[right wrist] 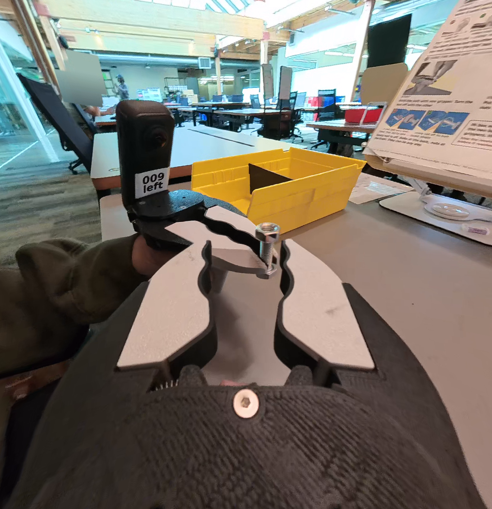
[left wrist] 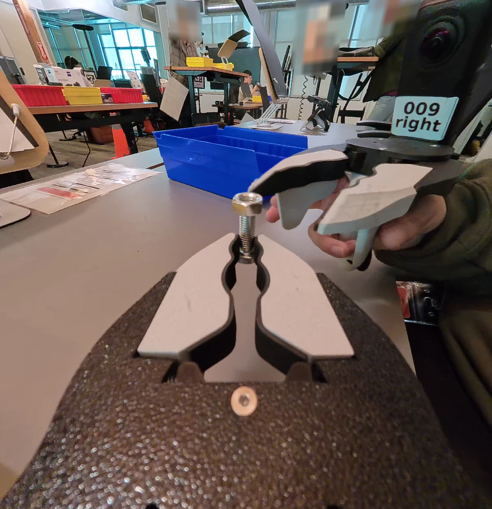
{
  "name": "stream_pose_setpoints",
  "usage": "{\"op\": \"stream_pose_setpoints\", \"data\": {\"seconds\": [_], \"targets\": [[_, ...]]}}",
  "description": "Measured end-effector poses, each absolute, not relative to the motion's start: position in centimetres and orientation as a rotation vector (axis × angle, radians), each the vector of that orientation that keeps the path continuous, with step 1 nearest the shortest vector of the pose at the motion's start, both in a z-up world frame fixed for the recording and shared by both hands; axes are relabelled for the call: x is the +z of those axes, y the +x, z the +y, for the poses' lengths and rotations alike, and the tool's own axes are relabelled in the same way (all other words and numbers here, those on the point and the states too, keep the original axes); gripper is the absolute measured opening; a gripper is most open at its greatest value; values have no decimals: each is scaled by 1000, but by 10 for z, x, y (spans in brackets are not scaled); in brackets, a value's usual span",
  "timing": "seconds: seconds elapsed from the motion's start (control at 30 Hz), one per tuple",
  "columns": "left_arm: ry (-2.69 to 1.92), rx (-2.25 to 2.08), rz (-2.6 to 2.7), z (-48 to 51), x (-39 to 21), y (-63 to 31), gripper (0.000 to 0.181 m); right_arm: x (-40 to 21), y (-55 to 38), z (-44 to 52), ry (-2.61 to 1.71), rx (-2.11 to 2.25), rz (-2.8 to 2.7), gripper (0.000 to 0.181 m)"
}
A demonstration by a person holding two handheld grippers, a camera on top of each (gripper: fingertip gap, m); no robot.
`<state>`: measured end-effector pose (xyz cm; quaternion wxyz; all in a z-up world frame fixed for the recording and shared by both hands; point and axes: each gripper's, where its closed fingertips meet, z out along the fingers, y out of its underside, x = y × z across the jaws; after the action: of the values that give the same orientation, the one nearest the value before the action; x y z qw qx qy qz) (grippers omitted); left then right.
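Observation:
A silver bolt (left wrist: 246,234) stands upright with a hex nut (left wrist: 247,203) at its top end. My left gripper (left wrist: 246,249) is shut on the bolt's lower end, just above the grey table (left wrist: 101,248). My right gripper (left wrist: 291,209) is open and sits just right of the nut, with one fingertip close beside it. In the right wrist view, my right gripper (right wrist: 247,248) stands wide open. The bolt (right wrist: 266,254) and nut (right wrist: 267,230) stand just ahead, between its fingertips. The left gripper (right wrist: 268,268) grips the bolt from the left.
A blue bin (left wrist: 211,159) stands on the table behind the bolt. A yellow bin (right wrist: 294,192) with a black divider stands beyond the grippers. An instruction board on a stand (right wrist: 445,96) is at the right. A laminated sheet (left wrist: 79,184) lies on the left. Both grippers' tips are close together, under 4 cm apart.

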<state>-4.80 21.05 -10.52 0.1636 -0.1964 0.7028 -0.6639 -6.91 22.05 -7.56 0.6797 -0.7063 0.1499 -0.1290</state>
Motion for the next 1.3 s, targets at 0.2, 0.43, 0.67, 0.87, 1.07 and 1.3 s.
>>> {"op": "stream_pose_setpoints", "data": {"seconds": [0.2, 0.43, 0.67, 0.87, 1.07, 1.3], "targets": [[-516, -1899, 2034, 204, -106, -53, 9, -78, -73, 229, -1606, -273, 327, 58], [-609, -1878, 2007, 213, -107, -45, 9, -79, -83, 228, -1611, -220, 265, 36], [-544, -1859, 2075, 203, -112, -51, 9, -79, -71, 230, -1586, -257, 363, 68], [-643, -1853, 2013, 215, -110, -42, 9, -82, -85, 232, -1619, -233, 244, 34], [-546, -1822, 2107, 203, -116, -51, 9, -84, -61, 225, -1589, -342, 397, 75], [-684, -1742, 2074, 216, -121, -37, 9, -92, -78, 232, -1658, -256, 274, 36]]}}
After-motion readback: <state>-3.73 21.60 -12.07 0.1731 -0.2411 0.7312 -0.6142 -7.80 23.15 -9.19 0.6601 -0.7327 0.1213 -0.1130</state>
